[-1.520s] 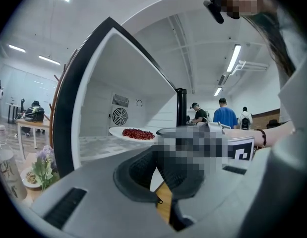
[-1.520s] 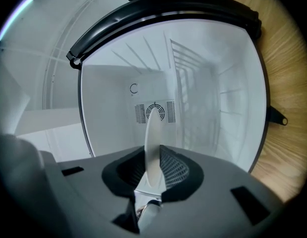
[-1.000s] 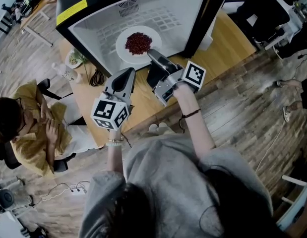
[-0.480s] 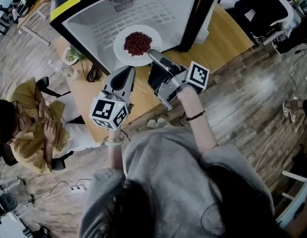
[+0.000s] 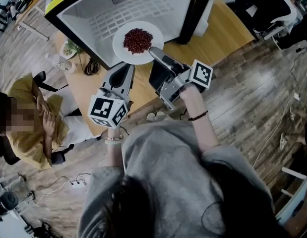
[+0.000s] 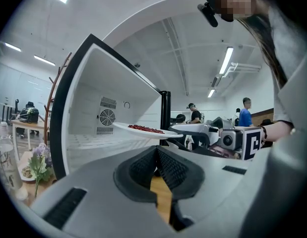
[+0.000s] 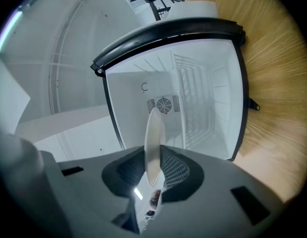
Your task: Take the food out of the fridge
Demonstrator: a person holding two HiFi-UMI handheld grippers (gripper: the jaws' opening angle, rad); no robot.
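Observation:
A white plate [image 5: 121,47] carrying a heap of red food [image 5: 138,39] hangs level at the mouth of the open white-lined fridge [image 5: 138,6]. My right gripper [image 5: 154,52] is shut on the plate's near rim. Seen from the right gripper view, the plate [image 7: 154,133] stands edge-on between the pads of that gripper [image 7: 154,170]. My left gripper [image 5: 124,69] is shut and empty, just left of the plate and below it. From the left gripper view the plate [image 6: 124,128] and food [image 6: 143,128] float ahead of its closed tips [image 6: 156,150].
The fridge stands on a wooden table [image 5: 227,33], with its black door [image 5: 195,14] swung open at the right. A bottle and a small flower pot [image 5: 69,51] and a coiled cable [image 5: 90,66] sit at the table's left. A seated person [image 5: 34,128] is at the left.
The plate has come outward from the fridge floor to its front edge, drawn by the right gripper. The left gripper drew back alongside, still shut.

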